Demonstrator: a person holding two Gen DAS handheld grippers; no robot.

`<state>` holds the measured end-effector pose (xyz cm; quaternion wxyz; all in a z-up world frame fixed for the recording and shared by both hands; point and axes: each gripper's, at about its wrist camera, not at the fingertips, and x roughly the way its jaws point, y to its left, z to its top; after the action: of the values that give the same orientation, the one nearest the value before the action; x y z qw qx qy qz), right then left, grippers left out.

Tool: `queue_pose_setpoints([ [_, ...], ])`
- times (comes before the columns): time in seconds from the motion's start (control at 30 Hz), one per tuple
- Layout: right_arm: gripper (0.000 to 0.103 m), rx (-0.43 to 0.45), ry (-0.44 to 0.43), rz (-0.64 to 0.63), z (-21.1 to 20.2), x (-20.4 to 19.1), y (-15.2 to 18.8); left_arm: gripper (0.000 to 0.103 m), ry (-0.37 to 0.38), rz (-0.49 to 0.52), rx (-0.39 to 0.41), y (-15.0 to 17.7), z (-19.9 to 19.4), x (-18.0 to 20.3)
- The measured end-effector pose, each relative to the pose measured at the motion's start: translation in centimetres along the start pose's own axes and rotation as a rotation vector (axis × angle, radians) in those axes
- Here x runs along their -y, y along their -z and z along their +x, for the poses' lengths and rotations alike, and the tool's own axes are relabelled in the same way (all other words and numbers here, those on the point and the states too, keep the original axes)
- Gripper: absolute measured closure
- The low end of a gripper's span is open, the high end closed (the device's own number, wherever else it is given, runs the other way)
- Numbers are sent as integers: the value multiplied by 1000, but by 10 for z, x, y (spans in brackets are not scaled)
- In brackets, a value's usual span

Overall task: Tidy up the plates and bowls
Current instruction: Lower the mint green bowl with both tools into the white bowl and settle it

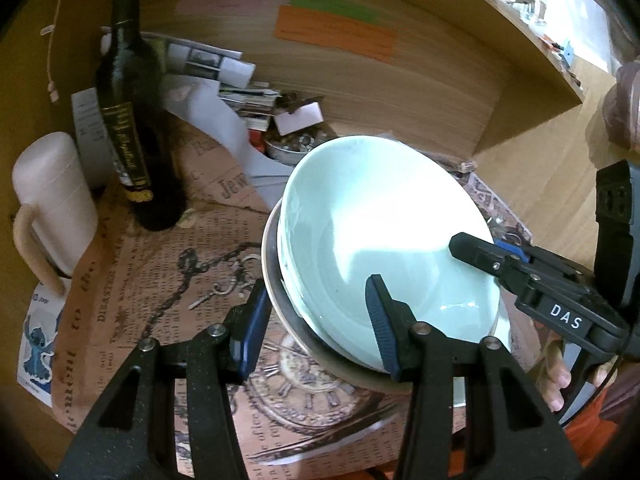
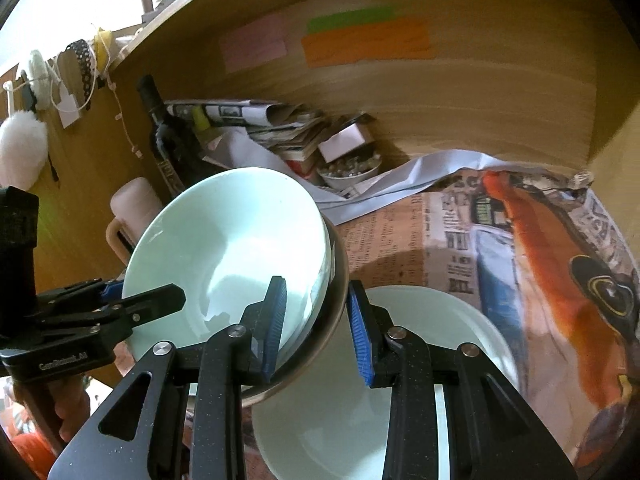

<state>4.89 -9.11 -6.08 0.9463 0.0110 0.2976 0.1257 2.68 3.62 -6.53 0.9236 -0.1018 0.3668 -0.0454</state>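
Wooden desk [image 2: 612, 148] under a shelf board, its top covered with printed newspaper sheets [image 1: 132, 296]; coloured sticky notes [image 2: 364, 40] on the back panel.

Pale green bowl [image 1: 384, 232], widest piece, sits nested in a steel bowl [image 1: 276, 296], of which only the metallic rim shows round its edge. The pair is tilted, raised at the front of both views. Beneath and just right of it in the right wrist view lies a white plate [image 2: 472, 320] flat on the newspaper.

Dark wine bottle [image 1: 128, 128] upright at the back left, a pale lidded mug [image 1: 52, 200] with a handle near it on its left. Heap of papers and cards [image 2: 288, 128] against the back panel, with a small dish of trinkets [image 2: 352, 172] in front of it.

Left claw [image 1: 316, 324]: spread. One finger stands inside the green bowl's near rim, the other outside the steel rim; contact with the rims cannot be told.

Right claw [image 2: 318, 328]: fingers straddle the far side of the nested rims, one inside the green bowl, one outside the steel wall, gaps visible on both, so spread, not pinching. Seen from the left wrist view, its fingertip reaches over the green bowl's rim
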Motion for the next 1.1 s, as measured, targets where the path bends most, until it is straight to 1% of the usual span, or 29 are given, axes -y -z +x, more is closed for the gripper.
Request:
queue_pose_setpoints([
  [0.1, 75, 12, 14, 4, -9, 7, 2, 55, 17, 8, -7, -1, 4, 9],
  [0.27, 75, 32, 33, 15, -24, 18, 7, 55, 26, 38, -8, 0, 6, 26],
  [0.5, 75, 50, 44, 37, -41, 33, 15, 55, 47, 56, -12, 1, 8, 47],
  [0.73, 75, 49, 57, 55, -51, 47, 24, 55, 62, 74, -28, 5, 12, 63],
  [1.1, 75, 33, 68, 82, -57, 67, 38, 55, 80, 71, -56, 11, 20, 75],
])
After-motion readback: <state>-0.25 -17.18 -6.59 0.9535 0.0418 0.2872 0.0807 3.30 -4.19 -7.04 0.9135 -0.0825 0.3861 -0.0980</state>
